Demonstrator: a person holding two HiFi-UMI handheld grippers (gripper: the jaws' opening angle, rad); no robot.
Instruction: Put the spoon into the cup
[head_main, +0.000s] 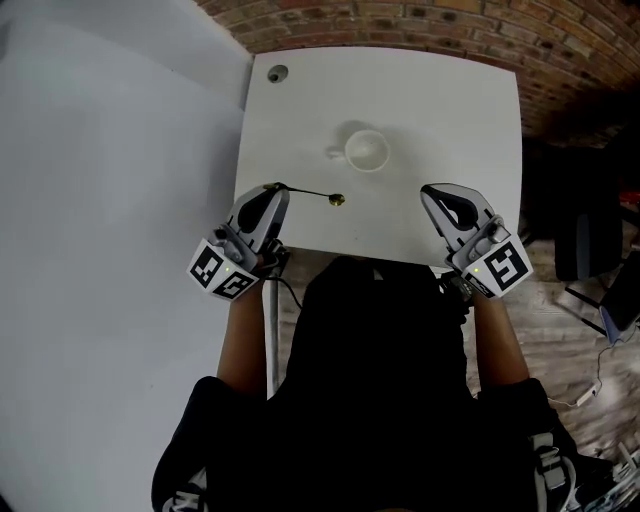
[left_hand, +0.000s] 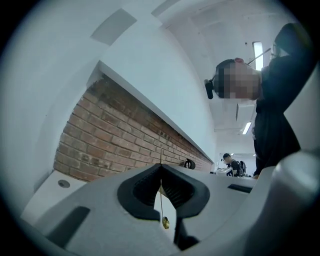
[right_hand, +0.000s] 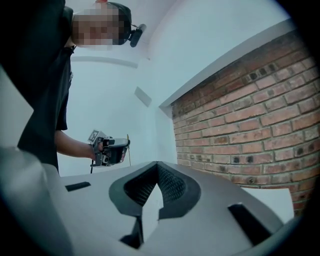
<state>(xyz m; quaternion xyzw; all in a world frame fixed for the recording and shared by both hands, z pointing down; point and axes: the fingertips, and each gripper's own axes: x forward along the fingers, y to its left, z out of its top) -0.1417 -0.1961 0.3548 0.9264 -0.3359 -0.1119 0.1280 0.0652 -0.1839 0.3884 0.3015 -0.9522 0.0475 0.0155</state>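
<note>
While the left gripper (head_main: 272, 190) clamps the spoon (head_main: 312, 193) left of the cup (head_main: 367, 151), the right gripper (head_main: 432, 190) opposite is clenched empty.

1. The left tool (head_main: 274, 188) is held out in front of the body, on the left side, and its tip points away from the person.
2. Its jaws are pressed together on the thin handle of the spoon (head_main: 312, 192).
3. The right tool (head_main: 430, 191) is held out on the right side, level with the left one.
4. Its jaws are pressed together with nothing between them.
5. The left arm (head_main: 240, 340) and the right arm (head_main: 498, 345) are bare below short dark sleeves, and both reach forward.
</note>
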